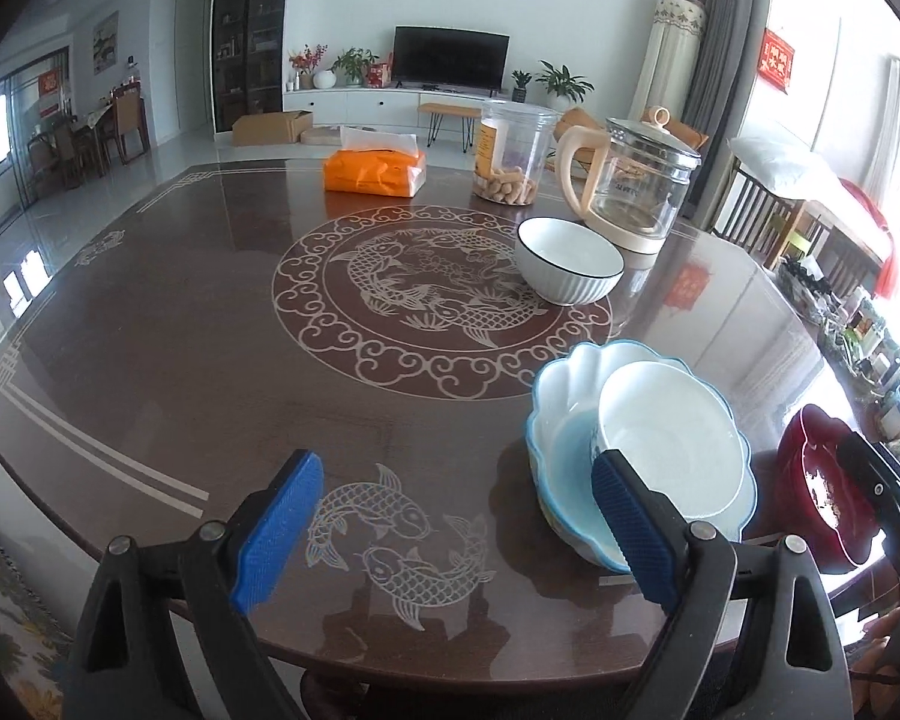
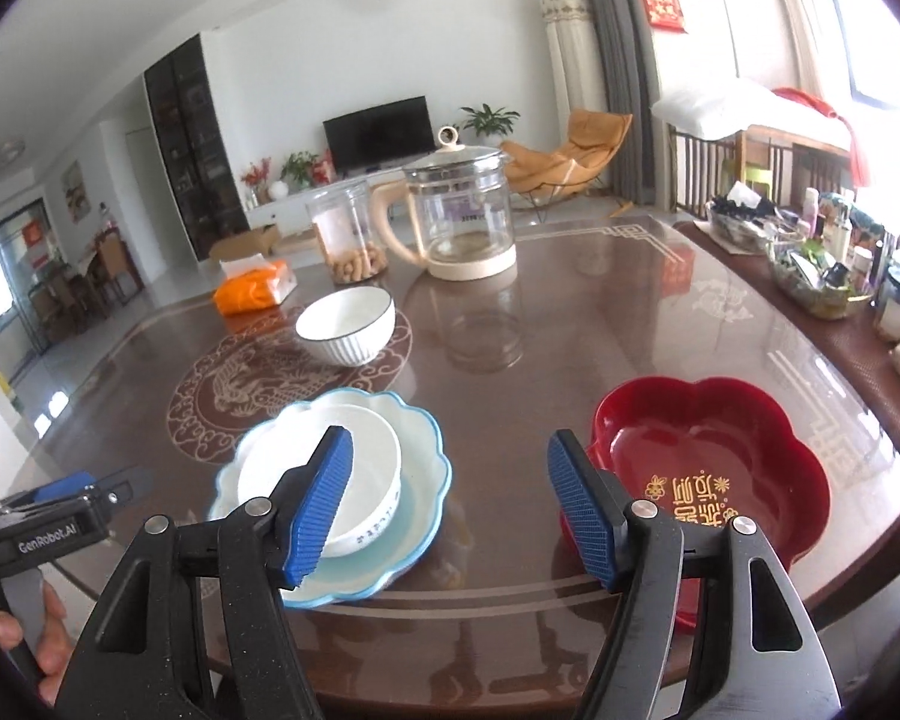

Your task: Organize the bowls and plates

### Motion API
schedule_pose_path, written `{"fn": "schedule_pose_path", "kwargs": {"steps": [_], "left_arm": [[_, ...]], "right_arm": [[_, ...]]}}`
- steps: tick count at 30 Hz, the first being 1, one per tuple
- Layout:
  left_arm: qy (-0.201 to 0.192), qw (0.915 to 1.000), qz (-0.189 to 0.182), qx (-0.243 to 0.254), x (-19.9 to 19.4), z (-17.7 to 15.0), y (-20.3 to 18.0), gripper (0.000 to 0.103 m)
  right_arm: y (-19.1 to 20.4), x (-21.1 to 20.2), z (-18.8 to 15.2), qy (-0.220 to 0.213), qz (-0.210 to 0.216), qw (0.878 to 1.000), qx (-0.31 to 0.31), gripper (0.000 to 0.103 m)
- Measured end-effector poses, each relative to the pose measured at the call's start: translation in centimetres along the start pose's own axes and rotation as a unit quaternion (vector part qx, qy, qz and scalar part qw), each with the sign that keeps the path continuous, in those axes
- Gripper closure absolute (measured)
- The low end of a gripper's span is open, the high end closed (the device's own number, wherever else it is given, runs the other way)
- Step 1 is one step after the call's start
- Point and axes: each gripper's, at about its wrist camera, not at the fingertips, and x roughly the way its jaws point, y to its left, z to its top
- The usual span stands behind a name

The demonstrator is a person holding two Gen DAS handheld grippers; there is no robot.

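Observation:
A small white bowl (image 1: 672, 438) (image 2: 366, 456) sits inside a scalloped light-blue plate (image 1: 561, 450) (image 2: 417, 480) near the table's front edge. A red flower-shaped dish (image 2: 708, 468) (image 1: 810, 480) lies to its right. A white ribbed bowl with a dark rim (image 1: 567, 261) (image 2: 345, 327) stands further back. My left gripper (image 1: 450, 534) is open and empty, left of the blue plate. My right gripper (image 2: 450, 510) is open and empty, above the table between the blue plate and the red dish.
A glass kettle (image 1: 636, 186) (image 2: 459, 216), a clear jar of snacks (image 1: 513, 153) (image 2: 348, 234) and an orange tissue pack (image 1: 375, 171) (image 2: 252, 291) stand at the back of the round brown table (image 1: 210, 330). A cluttered side table (image 2: 810, 264) is at the right.

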Motion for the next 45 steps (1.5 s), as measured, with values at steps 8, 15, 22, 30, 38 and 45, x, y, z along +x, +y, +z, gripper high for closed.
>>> {"fn": "schedule_pose_path", "kwargs": {"steps": [8,15,22,30,38,45], "left_arm": [[0.009,0.9997,0.013,-0.019,0.0,-0.1,1.7,0.012],[0.012,0.9994,0.018,-0.029,0.0,-0.1,2.4,0.012],[0.02,0.9989,0.025,-0.035,0.4,-0.1,3.0,0.012],[0.029,0.998,0.029,-0.049,0.9,-0.1,3.9,0.012],[0.035,0.9973,0.033,-0.054,1.1,-0.4,4.5,0.012],[0.042,0.9967,0.035,-0.06,1.4,-0.7,4.8,0.012]], "right_arm": [[2.2,-1.6,-0.7,-0.034,-0.01,0.998,-0.049,0.027],[3.2,-1.2,-1.2,-0.029,-0.005,0.997,-0.067,0.027],[3.7,-1.2,-1.6,-0.028,-0.004,0.997,-0.073,0.027],[3.9,-1.2,-1.8,-0.028,-0.002,0.997,-0.073,0.027],[4.1,-1.5,-1.9,-0.034,0.004,0.997,-0.069,0.027],[4.2,-1.6,-1.9,-0.038,0.005,0.997,-0.068,0.027]]}}
